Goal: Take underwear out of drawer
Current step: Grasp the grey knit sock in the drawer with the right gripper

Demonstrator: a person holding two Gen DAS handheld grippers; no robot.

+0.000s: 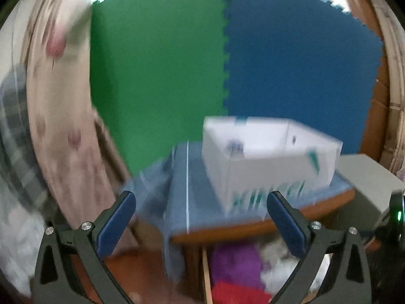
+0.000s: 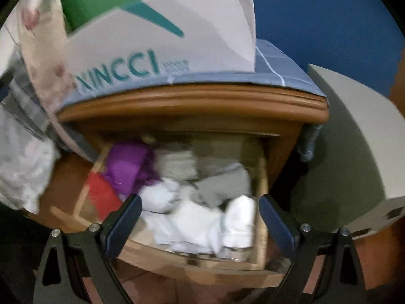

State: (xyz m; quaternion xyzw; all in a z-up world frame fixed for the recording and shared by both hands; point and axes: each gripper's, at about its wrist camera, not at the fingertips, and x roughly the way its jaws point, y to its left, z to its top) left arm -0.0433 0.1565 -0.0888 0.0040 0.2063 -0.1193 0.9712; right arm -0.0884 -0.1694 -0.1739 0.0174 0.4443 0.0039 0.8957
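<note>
The wooden drawer [image 2: 260,177] of a small cabinet stands pulled out and holds several folded garments: purple underwear [image 2: 126,164], a red piece [image 2: 101,192], grey pieces [image 2: 222,185] and white pieces [image 2: 197,217]. My right gripper [image 2: 200,217] hangs open above the drawer's front, over the white pieces, with nothing between its fingers. My left gripper [image 1: 201,217] is open and empty, level with the cabinet top. In the blurred left wrist view the purple underwear [image 1: 235,261] and the red piece [image 1: 238,293] show below it.
A white open cardboard box [image 2: 162,38] [image 1: 268,162] sits on the blue cloth [image 2: 278,68] covering the cabinet top. Green and blue foam mats [image 1: 157,76] line the wall behind. A floral fabric [image 1: 65,139] hangs at left, and a grey box [image 2: 354,152] stands at right.
</note>
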